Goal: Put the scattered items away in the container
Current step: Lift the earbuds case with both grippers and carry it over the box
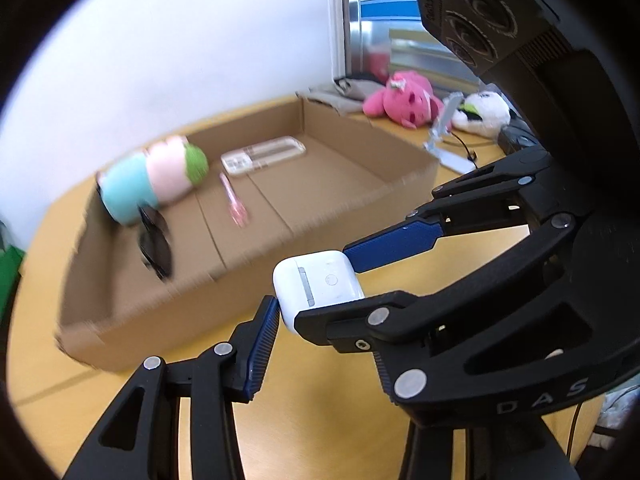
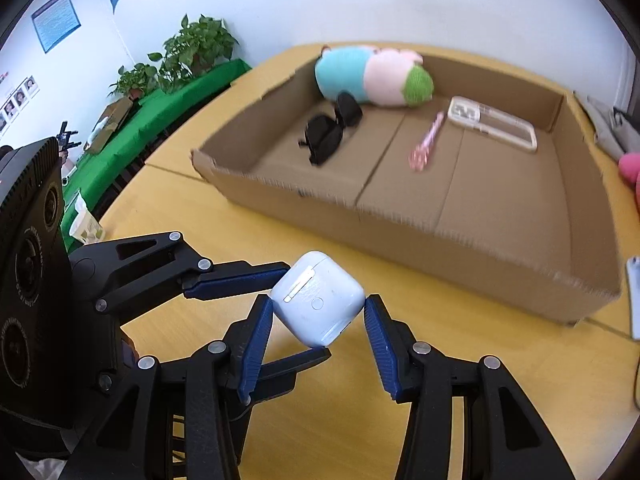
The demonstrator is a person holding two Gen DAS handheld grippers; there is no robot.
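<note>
A white earbud case point(image 1: 318, 286) is held above the yellow table in front of a shallow cardboard box point(image 1: 240, 280). Both grippers are shut on it: my left gripper point(image 1: 324, 320) pinches it from one pair of sides, and the right gripper's blue fingers point(image 1: 394, 242) cross in from the right. In the right wrist view the case point(image 2: 318, 300) sits between my right gripper's point(image 2: 318, 316) pads, with the left gripper's fingers point(image 2: 240, 274) coming in from the left. The box point(image 2: 400, 224) holds a plush toy point(image 2: 374, 76), black sunglasses point(image 2: 330, 128), a pink pen point(image 2: 428, 142) and a clear case point(image 2: 492, 124).
A pink plush point(image 1: 400, 100) and a white plush point(image 1: 482, 114) lie behind the box with a grey phone stand point(image 1: 444, 128) and folded cloth. Potted plants point(image 2: 192, 52) on a green-covered bench stand at the left wall.
</note>
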